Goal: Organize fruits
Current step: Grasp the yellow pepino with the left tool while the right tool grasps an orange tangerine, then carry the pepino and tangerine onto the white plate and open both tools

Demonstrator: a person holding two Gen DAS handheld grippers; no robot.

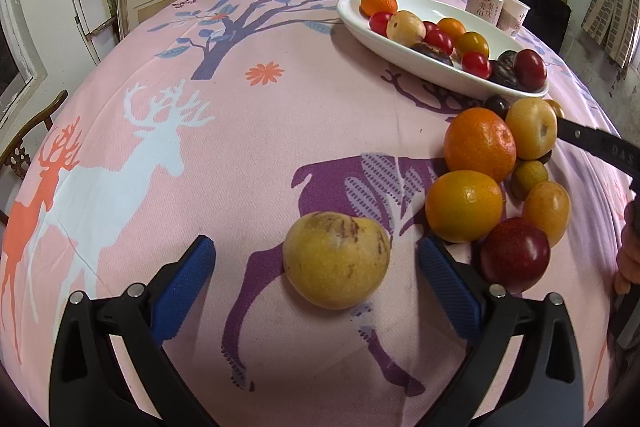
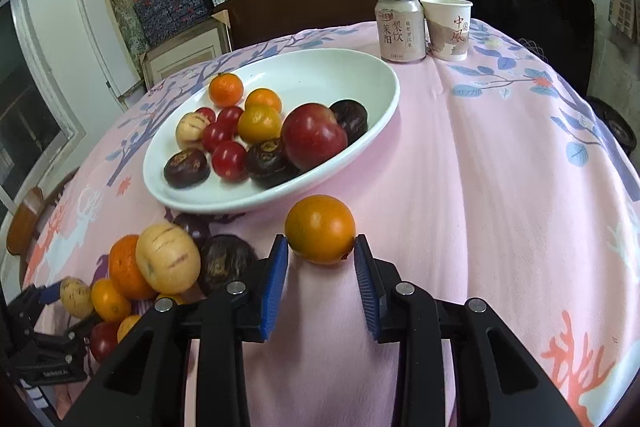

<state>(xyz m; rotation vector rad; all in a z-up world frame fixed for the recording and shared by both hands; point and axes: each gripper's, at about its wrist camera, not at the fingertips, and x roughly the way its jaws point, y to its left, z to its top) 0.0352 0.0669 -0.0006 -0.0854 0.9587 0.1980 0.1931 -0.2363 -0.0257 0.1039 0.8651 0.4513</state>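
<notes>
My right tongs [image 2: 321, 254] pinched orange fruit [image 2: 320, 229] at its widest part, on cloth just before white dish [image 2: 384, 115]. Fruit looked light, smooth, soft-skinned; gentle squeeze judged enough. My left tongs [image 1: 318, 259] stood apart around yellow fruit [image 1: 336, 259], not touching.

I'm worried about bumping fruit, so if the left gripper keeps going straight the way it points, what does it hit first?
Most likely the yellow streaked fruit, lying on the tablecloth centred between the open jaws of the left gripper. Nothing else appears ahead of it, though depth is hard to judge.
</notes>
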